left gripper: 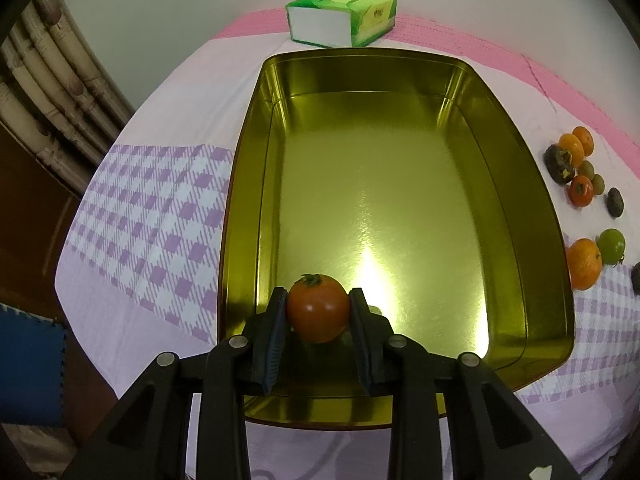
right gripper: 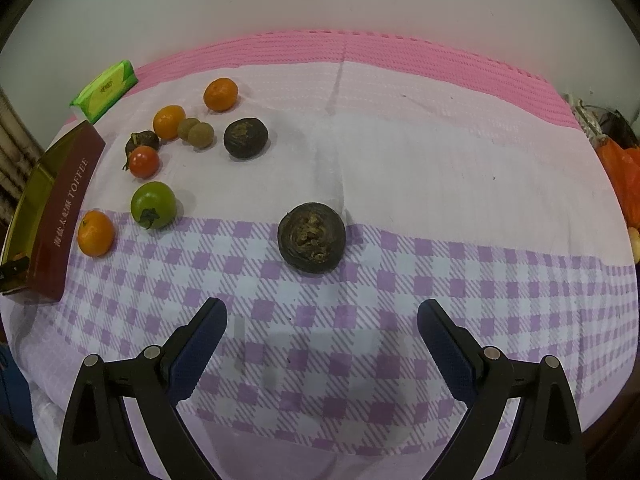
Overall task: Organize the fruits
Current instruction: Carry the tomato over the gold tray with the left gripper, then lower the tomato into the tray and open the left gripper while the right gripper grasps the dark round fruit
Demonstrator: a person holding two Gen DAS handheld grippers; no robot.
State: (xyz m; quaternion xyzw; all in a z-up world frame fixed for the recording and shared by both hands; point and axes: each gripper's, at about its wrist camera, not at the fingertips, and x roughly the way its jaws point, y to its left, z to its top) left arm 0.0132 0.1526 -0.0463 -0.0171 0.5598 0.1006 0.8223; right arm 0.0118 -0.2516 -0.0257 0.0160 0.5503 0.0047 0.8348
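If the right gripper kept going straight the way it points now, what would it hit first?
Most likely the checked tablecloth itself. The right gripper is open and angled down at bare cloth; the dark round fruit lies a little further ahead. Depth is hard to judge.

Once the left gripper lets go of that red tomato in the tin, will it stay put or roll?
Likely rolls a little: the red tomato is round and the gold tin has a smooth, glossy, flat floor. It probably won't escape, since raised walls ring the tin. The skin looks taut, so the left gripper should release gently.
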